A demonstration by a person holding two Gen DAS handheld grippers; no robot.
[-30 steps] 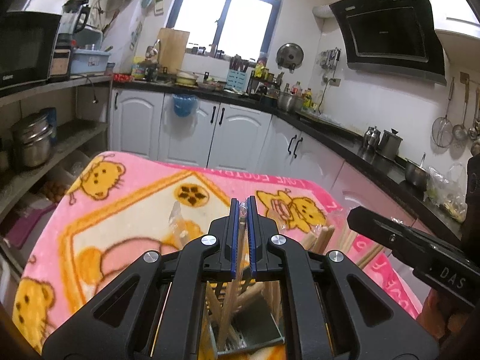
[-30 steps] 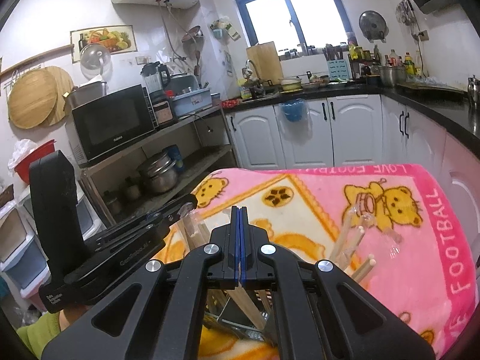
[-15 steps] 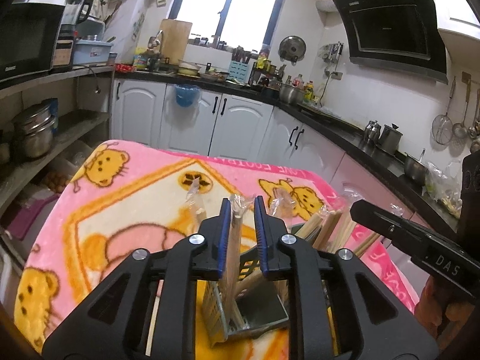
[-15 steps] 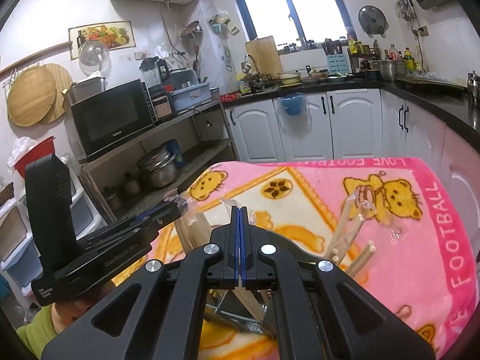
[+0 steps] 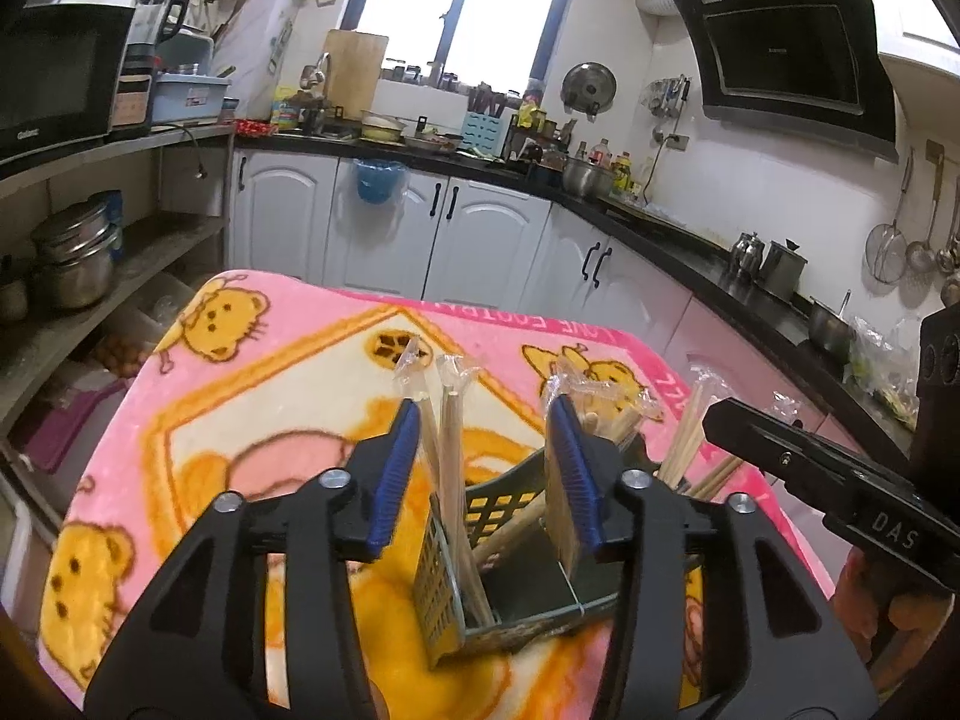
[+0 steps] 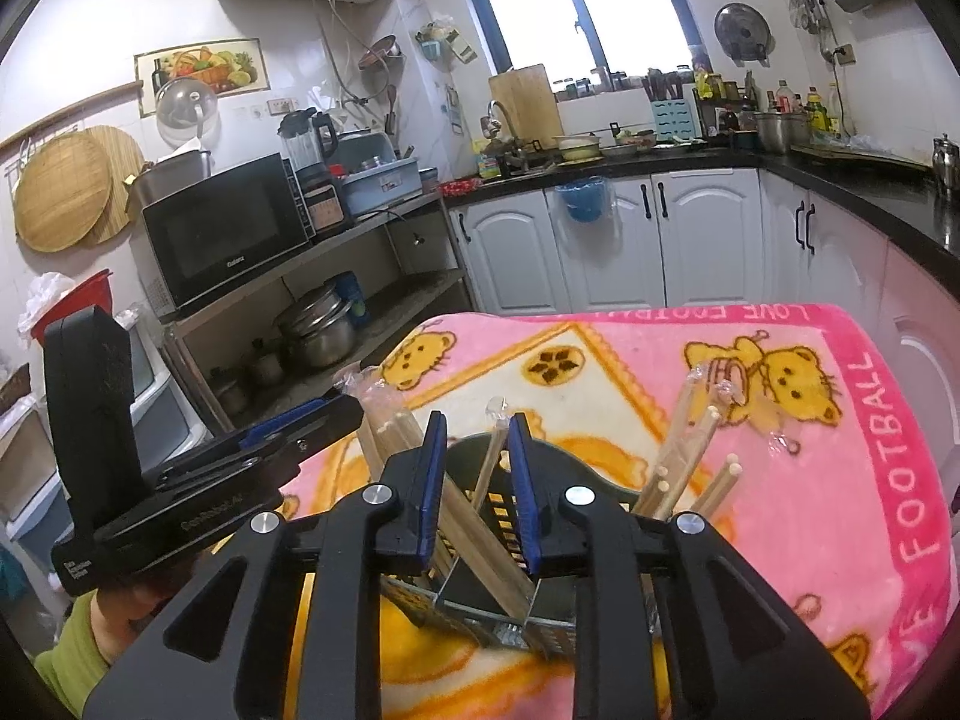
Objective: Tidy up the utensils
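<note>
A perforated utensil holder [image 5: 516, 570] stands on a pink cartoon blanket [image 5: 252, 396] and holds several plastic-wrapped wooden chopsticks [image 5: 453, 450]. My left gripper [image 5: 483, 468] is open just above the holder, its jaws wide on either side of the chopsticks and holding nothing. My right gripper [image 6: 477, 480] is open over the same holder [image 6: 510, 606], with wrapped chopsticks [image 6: 486, 528] leaning between its jaws, not clamped. More chopsticks [image 6: 684, 456] lean out at the holder's right. Each gripper shows in the other's view: the right one [image 5: 840, 480] and the left one [image 6: 198, 492].
The blanket-covered table has its far edge toward white cabinets [image 5: 456, 240] and a black counter [image 5: 690, 234]. Open shelves with steel pots [image 5: 75, 258] and a microwave [image 6: 222, 234] stand to the left. Bare blanket lies around the holder.
My left gripper opened from shut on a wrapped chopstick to wide open, leaving it in the holder, and drew back. My right gripper went from shut to open.
</note>
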